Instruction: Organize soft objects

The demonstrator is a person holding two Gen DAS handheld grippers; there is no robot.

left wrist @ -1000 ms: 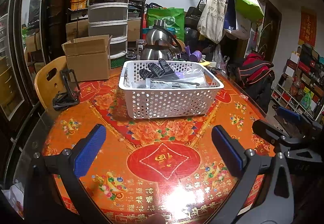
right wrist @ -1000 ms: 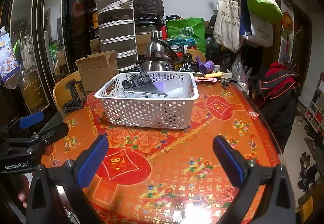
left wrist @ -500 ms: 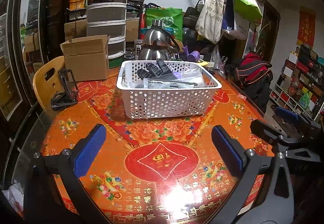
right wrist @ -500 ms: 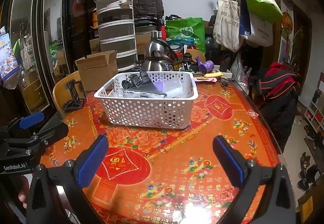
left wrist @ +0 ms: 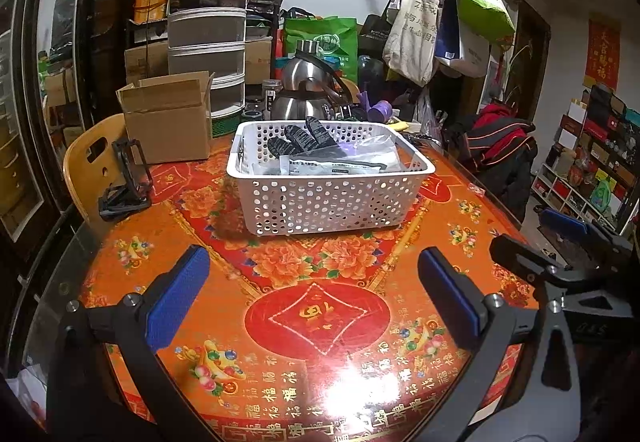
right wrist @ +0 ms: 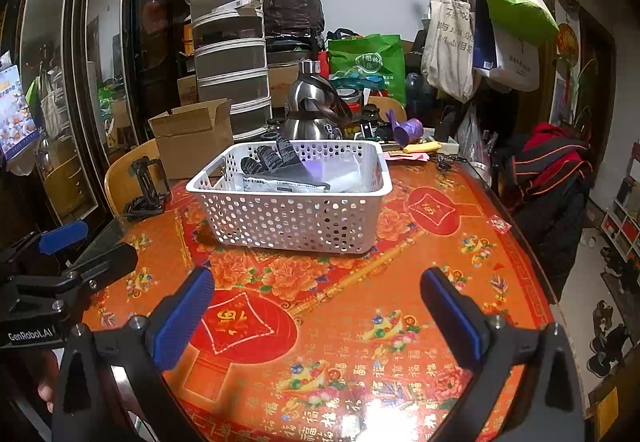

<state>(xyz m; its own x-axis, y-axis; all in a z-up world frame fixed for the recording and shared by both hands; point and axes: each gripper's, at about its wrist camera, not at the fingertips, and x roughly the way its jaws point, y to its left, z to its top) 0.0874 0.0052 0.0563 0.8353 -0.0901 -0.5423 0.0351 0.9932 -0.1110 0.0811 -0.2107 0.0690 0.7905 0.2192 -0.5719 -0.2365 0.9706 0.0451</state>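
With both the left gripper (left wrist: 312,298) and right gripper (right wrist: 316,318) released and empty short of the basket (left wrist: 328,198), where the gloves (left wrist: 300,138) and packets (left wrist: 332,166) lie, a careless reach could shove the light basket across the glossy desk (left wrist: 320,322).

You have the white perforated basket (left wrist: 328,198) standing upright mid-table, holding dark gloves (left wrist: 302,138) propped against its far wall and flat plastic-wrapped packets (left wrist: 340,164) lying across them.
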